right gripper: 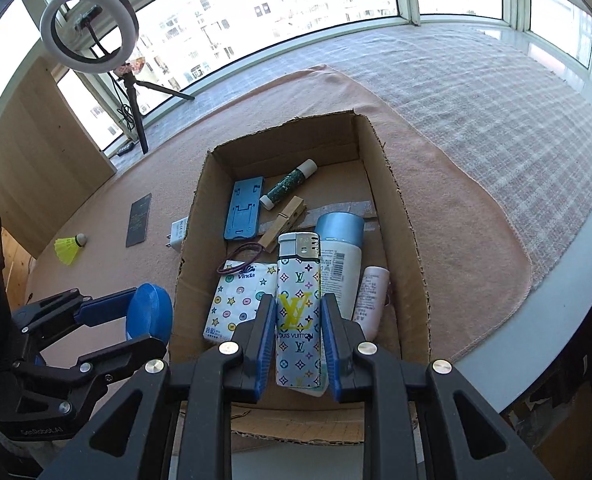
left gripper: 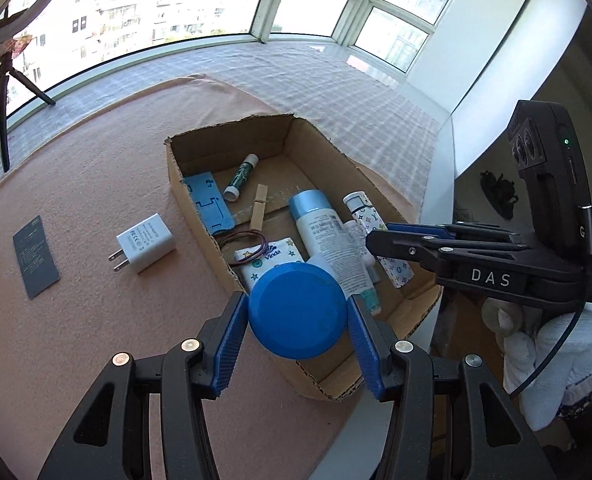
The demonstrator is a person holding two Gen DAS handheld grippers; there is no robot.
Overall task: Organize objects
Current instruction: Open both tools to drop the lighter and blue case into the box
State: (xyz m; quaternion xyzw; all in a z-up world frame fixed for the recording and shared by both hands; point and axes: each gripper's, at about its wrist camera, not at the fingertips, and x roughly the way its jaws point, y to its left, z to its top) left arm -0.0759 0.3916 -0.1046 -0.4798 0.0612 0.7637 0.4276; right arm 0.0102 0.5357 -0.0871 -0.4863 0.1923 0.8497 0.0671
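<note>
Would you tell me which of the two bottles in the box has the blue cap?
The larger white bottle, beside the lighter; the slimmer pink bottle at its right shows none.

- The left gripper [left gripper: 297, 316] is showing black linkage arms, ribbed blue fingers [left gripper: 228, 344] and round silver and copper rivets.
- The right gripper [right gripper: 298, 334] is wearing "DAS" lettering, a black cable and a green indicator light.
- A white glove [left gripper: 556, 364] is covering the right hand.
</note>
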